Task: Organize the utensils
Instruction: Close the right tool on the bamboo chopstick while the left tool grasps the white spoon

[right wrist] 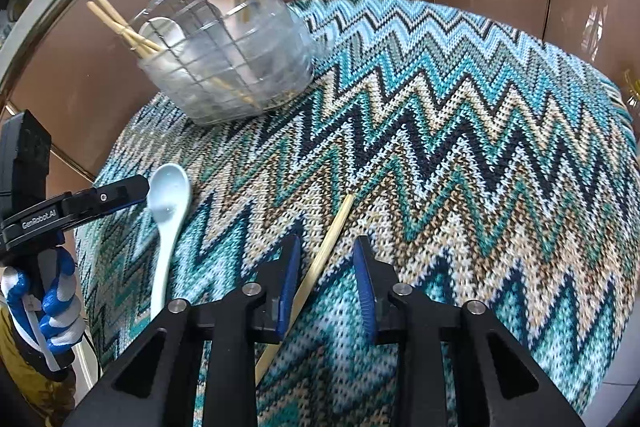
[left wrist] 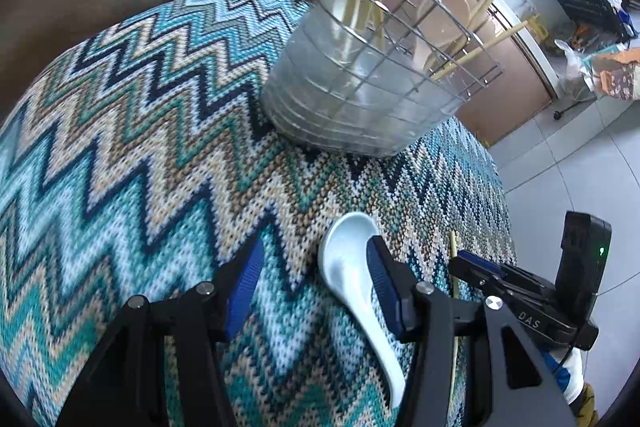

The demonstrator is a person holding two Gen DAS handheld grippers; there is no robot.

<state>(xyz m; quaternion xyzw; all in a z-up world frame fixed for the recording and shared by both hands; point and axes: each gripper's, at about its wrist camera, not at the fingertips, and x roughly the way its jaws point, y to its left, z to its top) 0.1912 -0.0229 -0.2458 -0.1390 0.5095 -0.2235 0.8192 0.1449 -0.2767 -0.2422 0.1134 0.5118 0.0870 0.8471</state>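
Bench: a round bench [left wrist: 132, 131] covered in a knitted zigzag cloth of teal, cream, tan and navy filled most of both views.
Holder: a clear plastic utensil holder [left wrist: 360, 95] with a wire grid top stood on the cloth, upper centre in your left wrist view and upper left in your right wrist view. It held several wooden chopsticks and at least one pale spoon, all leaning.
Spoon: a pale blue ceramic spoon [left wrist: 352, 267] lay flat on the cloth at the lower centre of your left wrist view, bowl toward the holder, handle running to the bottom edge.
Left tongs: your left tongs [left wrist: 316, 283] were spread wide and released. The spoon lay partly under the right-hand blue pad, mostly inside the gap; whether that pad touched it could not be told.
Chopstick: a single wooden chopstick [right wrist: 320, 263] lay loose on the cloth, slanting from the centre of your right wrist view down to the lower left.
Right tongs: your right tongs [right wrist: 326, 279] were partly open, astride the chopstick. The stick ran close along the left-hand pad, apart from the right-hand pad, so nothing was clenched.
Hand: your gloved left hand [right wrist: 48, 307], in blue and white, gripped the left handle at the lower left of your right wrist view.
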